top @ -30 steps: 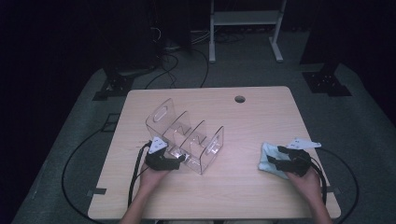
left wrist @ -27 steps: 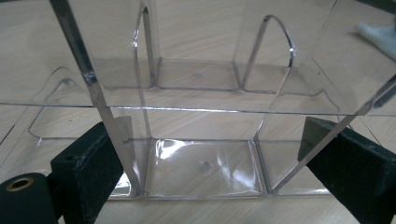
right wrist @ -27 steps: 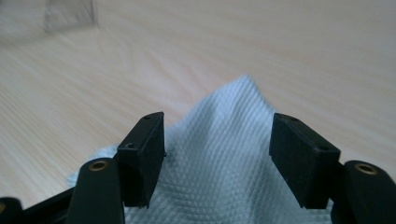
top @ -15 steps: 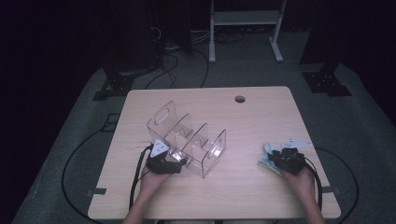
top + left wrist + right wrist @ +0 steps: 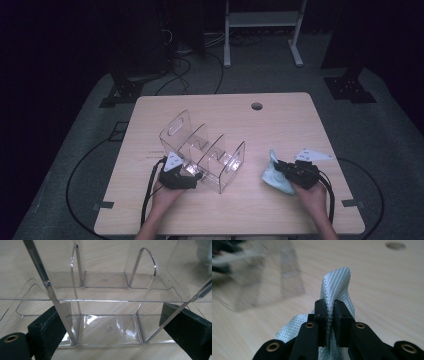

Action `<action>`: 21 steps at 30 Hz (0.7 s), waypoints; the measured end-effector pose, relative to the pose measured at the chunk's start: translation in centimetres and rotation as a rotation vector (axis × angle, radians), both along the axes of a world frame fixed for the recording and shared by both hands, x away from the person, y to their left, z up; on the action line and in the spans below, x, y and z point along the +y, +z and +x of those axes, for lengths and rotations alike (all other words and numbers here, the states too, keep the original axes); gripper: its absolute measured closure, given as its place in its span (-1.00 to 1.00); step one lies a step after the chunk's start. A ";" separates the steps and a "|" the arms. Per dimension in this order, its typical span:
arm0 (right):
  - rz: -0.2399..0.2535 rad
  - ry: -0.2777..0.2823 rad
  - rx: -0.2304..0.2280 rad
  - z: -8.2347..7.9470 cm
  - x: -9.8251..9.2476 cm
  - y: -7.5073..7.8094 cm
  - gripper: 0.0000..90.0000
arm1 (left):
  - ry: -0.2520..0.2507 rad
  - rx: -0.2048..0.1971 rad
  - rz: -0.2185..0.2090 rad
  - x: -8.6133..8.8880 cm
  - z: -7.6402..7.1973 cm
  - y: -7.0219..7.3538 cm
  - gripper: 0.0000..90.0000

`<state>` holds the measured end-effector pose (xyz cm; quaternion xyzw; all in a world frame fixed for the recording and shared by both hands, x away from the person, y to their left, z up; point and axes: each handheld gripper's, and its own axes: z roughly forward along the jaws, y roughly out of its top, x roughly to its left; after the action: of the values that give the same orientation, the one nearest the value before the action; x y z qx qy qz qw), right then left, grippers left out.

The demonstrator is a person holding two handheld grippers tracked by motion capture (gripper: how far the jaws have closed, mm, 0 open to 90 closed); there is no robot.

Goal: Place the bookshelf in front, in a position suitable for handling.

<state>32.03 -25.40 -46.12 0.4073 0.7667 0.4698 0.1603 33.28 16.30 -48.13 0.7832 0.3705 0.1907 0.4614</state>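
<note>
Pale blue cloth (image 5: 337, 287) pinched in the right gripper (image 5: 329, 312)

Its diamond weave shows close up; the fingers have just closed on it, bunching it upright.

clear divider rack (image 5: 202, 157) blocks table's left-centre, far tabletop (image 5: 280, 125) free

Left gripper (image 5: 192, 176): low at near left of table, held in left hand (image 5: 167, 192), forearm entering from bottom edge; jaws spread wide, one either side of the clear organizer (image 5: 107, 297), pads short of pressing it. Right gripper (image 5: 280, 167): near right, held in right hand (image 5: 312, 195), pointing left; jaws just closed, pinching a fold of pale cloth (image 5: 335, 287).
</note>
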 end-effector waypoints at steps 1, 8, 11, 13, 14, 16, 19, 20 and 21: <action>0.018 0.019 -0.017 0.0 0.6 0.5 0.82 | -0.001 -0.003 0.000 -0.1 0.0 0.0 -0.85; 0.086 0.107 -0.129 -0.2 3.6 3.6 0.82 | -0.012 -0.001 0.002 -0.4 -0.2 0.0 -0.85; 0.086 0.116 -0.147 0.2 4.4 3.8 0.81 | -0.023 0.003 0.004 -0.6 -0.4 0.0 -0.85; 0.097 0.127 -0.146 0.5 4.9 3.4 0.81 | -0.032 0.001 0.008 -0.8 -0.5 0.0 -0.85; 0.098 0.132 -0.139 0.6 5.1 3.1 0.81 | -0.035 0.000 0.007 -0.9 -0.5 0.0 -0.84; 0.076 0.135 -0.125 0.8 5.6 2.4 0.81 | -0.040 -0.003 0.011 -1.1 -0.6 0.1 -0.84; 0.040 0.140 -0.086 1.0 6.1 0.5 0.81 | -0.041 -0.005 0.011 -1.2 -0.6 0.1 -0.84; 0.023 0.142 -0.064 1.0 6.2 -0.1 0.81 | -0.042 -0.005 0.010 -1.2 -0.6 0.1 -0.84; 0.016 0.143 -0.046 1.2 6.1 -0.7 0.81 | -0.041 -0.005 0.010 -1.2 -0.6 0.1 -0.84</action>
<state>33.18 -19.26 -46.83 0.3417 0.7863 0.4952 0.1405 32.65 15.11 -48.06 0.7926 0.3522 0.1849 0.4621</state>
